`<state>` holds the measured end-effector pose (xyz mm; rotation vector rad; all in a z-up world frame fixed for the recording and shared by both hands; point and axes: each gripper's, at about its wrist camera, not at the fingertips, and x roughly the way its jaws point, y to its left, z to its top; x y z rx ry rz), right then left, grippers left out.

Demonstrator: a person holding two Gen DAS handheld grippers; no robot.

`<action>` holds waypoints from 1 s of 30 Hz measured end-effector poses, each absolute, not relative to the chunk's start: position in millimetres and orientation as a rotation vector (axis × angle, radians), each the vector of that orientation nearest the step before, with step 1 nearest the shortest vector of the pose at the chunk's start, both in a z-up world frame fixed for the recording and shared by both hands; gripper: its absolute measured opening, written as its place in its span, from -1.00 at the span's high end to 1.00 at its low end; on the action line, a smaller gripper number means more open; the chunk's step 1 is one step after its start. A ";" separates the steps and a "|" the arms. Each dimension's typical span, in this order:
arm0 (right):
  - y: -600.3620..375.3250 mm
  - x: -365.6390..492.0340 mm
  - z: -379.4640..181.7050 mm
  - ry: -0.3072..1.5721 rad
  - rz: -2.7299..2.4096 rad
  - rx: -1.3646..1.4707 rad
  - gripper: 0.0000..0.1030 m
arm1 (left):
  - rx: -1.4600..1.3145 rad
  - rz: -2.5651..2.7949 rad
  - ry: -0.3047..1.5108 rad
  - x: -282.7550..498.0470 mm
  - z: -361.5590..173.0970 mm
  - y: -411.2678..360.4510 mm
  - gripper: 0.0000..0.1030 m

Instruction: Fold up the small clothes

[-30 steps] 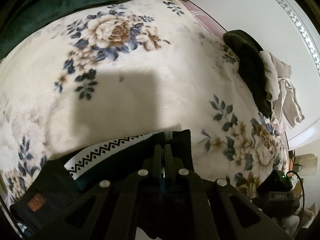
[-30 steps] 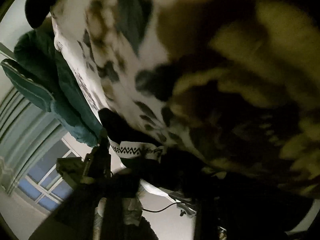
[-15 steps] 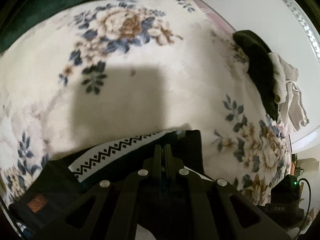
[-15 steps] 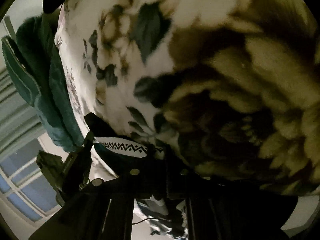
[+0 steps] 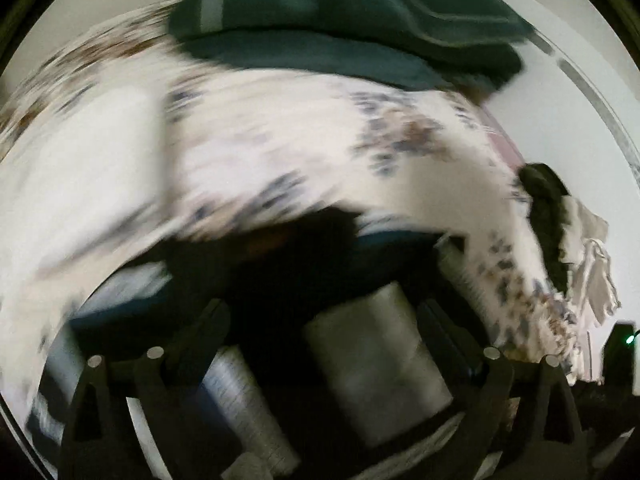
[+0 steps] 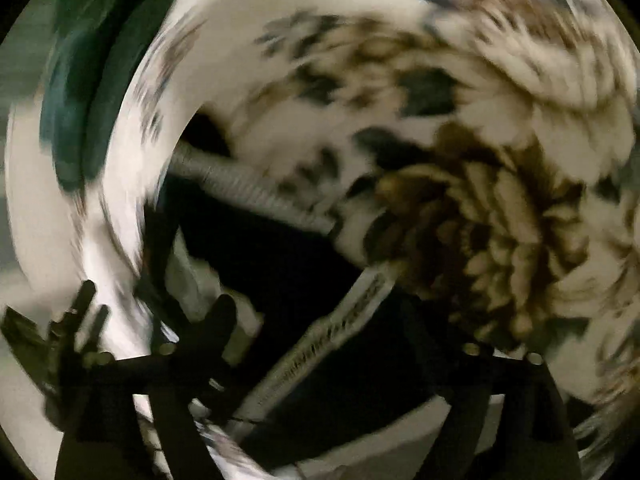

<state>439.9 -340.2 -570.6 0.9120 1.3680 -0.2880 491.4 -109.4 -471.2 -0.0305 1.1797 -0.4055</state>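
Both grippers, pinched shut on the dark garment (image 5: 280, 264) earlier, were opening. The left gripper (image 5: 320, 312) stood with jaws wide, nothing pressed between them, and now saw more of the green blanket (image 5: 340, 20). The right gripper (image 6: 316, 320) spread too; its view had rolled.

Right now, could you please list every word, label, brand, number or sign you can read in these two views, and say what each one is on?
None can be read; both views are motion-blurred.
Dark garment, white patterned band: printed marks, too blurred to tell whether pattern or letters.
Garment's brownish patch: possibly a label, too smeared to read.
Floral blanket: flowers only, no text.
Dark device with a green light: no legible marking.
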 end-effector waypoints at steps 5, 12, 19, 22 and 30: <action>-255.4 446.2 -557.3 1.453 -0.194 0.727 -0.73 | -0.248 -0.158 1.262 414.6 -482.3 29.3 -0.86; -130.0 463.6 -567.2 1.554 -0.043 0.644 -0.73 | -0.565 0.284 1.285 290.4 -507.9 231.3 -0.86; -48.1 484.3 -574.9 1.514 -0.075 0.477 -0.73 | -1.171 0.675 0.984 187.7 -556.4 418.6 -0.86; -38.1 488.0 -576.6 1.466 -0.126 0.468 -0.73 | -1.312 0.717 0.897 179.9 -583.4 455.4 -0.83; -67.5 469.8 -575.0 1.450 -0.272 0.384 -0.73 | -0.988 0.712 0.884 222.7 -552.8 464.4 0.82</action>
